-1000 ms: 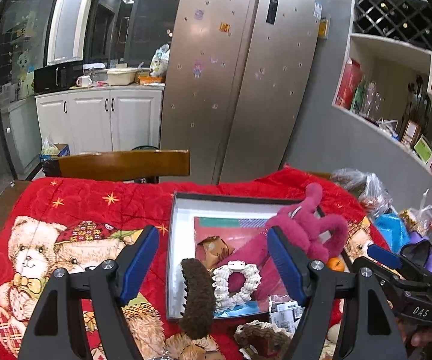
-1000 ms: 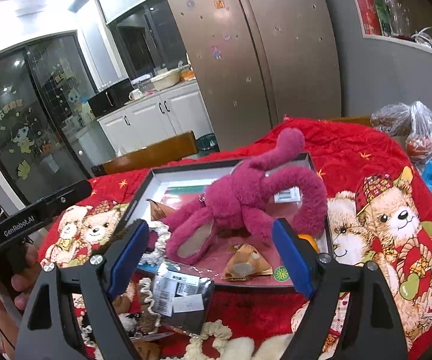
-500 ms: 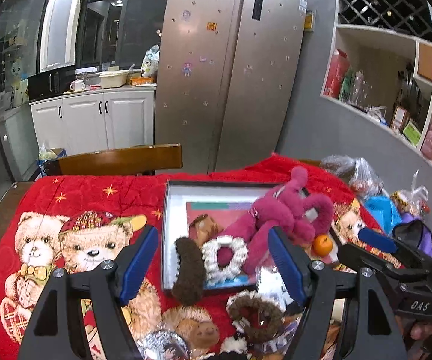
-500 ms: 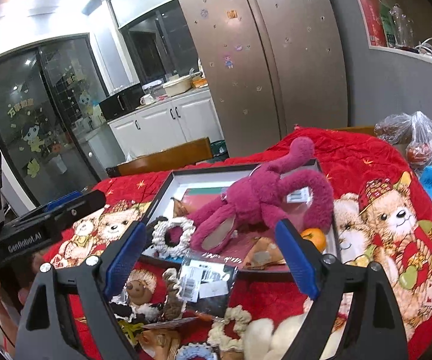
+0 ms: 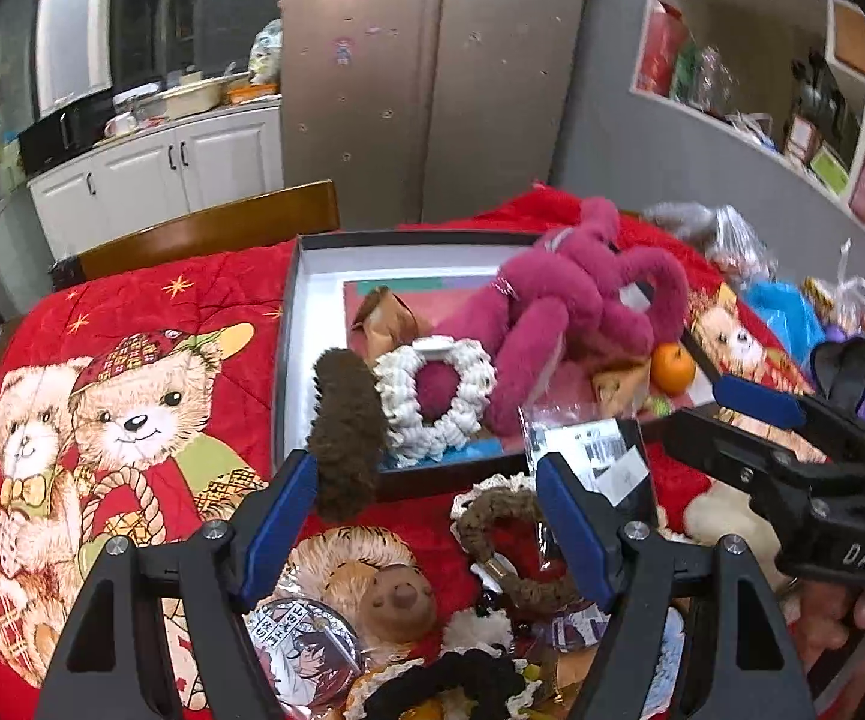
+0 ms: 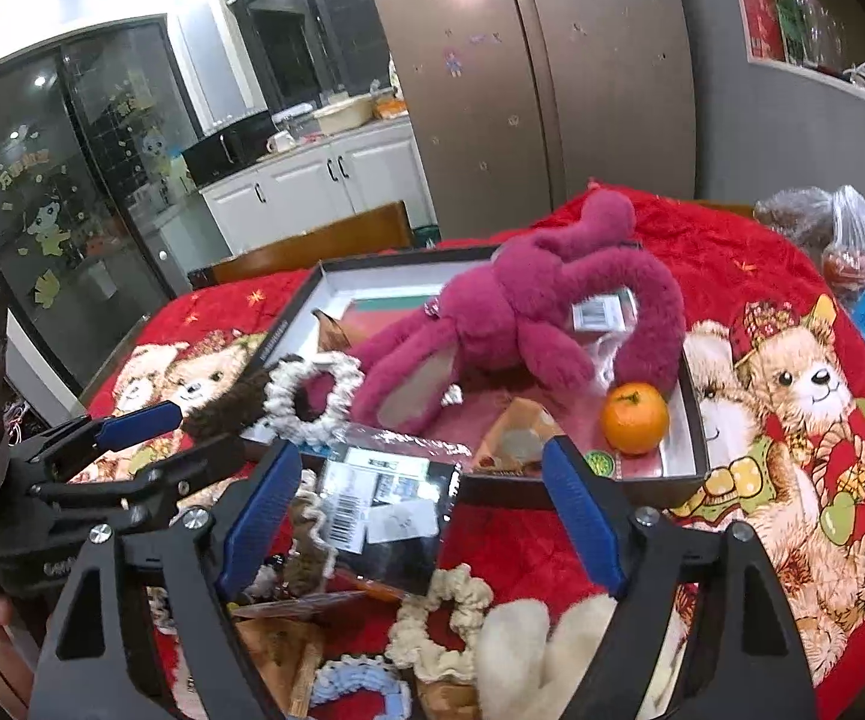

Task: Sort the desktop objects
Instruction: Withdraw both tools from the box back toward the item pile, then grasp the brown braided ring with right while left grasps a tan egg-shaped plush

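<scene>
On the red bear-print cloth (image 6: 762, 276): one shallow box (image 6: 691, 414) holding one magenta plush toy (image 6: 510, 312), one orange (image 6: 635, 417), one white scrunchie (image 5: 432, 402) on the box's near edge, one brown fuzzy clip (image 5: 342, 420) beside it. Left gripper (image 5: 426, 516): jaws wide, empty, above one brown scrunchie (image 5: 510, 540). Right gripper (image 6: 420, 516): jaws apart, just been narrowing, one black packet (image 6: 384, 510) between them, not pinched. Near pile cut off, items hard to count
</scene>
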The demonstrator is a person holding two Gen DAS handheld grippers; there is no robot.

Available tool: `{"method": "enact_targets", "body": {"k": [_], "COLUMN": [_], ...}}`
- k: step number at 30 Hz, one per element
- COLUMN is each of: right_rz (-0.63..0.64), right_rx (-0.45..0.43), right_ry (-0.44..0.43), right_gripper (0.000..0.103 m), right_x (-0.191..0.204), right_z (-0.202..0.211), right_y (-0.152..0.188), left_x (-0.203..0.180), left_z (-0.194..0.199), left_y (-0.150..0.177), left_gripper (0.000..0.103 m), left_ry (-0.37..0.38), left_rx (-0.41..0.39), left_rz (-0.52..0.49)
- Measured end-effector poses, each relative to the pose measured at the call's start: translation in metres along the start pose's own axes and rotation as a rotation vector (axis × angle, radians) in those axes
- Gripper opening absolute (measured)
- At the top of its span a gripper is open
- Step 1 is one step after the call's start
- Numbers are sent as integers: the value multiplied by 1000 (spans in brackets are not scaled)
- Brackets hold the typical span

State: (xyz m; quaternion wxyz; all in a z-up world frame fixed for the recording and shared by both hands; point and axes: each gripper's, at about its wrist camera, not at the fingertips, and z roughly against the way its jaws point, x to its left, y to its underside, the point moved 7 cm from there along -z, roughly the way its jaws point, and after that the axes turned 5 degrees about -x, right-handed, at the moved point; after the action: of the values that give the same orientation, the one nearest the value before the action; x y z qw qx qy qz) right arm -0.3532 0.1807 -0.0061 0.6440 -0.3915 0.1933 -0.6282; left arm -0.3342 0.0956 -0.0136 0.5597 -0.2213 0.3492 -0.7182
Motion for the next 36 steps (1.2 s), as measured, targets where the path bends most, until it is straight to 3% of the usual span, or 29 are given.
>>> {"method": "enact_targets", "body": {"k": [5, 11, 17, 28, 36], "right_rz": [-22, -7, 33, 93, 94], "right_rx": [41, 49, 28, 90, 126], "right_ry": [-16, -38, -83, -131, -147], "right_gripper": [82, 82, 82, 82, 82], "right_x": [-3, 2, 22, 56, 55], "right_z": [-11, -6, 8, -11, -25], "right_y": [8, 9, 4, 29, 40], "left_x": [-3, 12, 32, 59, 59], "left_z": [-3, 7, 29, 18, 2], "left_y": [2, -2, 13, 45, 49], "left_gripper": [77, 77, 77, 77, 77], "left_ry": [-28, 0, -98, -133, -61], "left_rx": [4, 23, 16, 69, 83], "left_rz": [-58, 20, -6, 11, 41]}}
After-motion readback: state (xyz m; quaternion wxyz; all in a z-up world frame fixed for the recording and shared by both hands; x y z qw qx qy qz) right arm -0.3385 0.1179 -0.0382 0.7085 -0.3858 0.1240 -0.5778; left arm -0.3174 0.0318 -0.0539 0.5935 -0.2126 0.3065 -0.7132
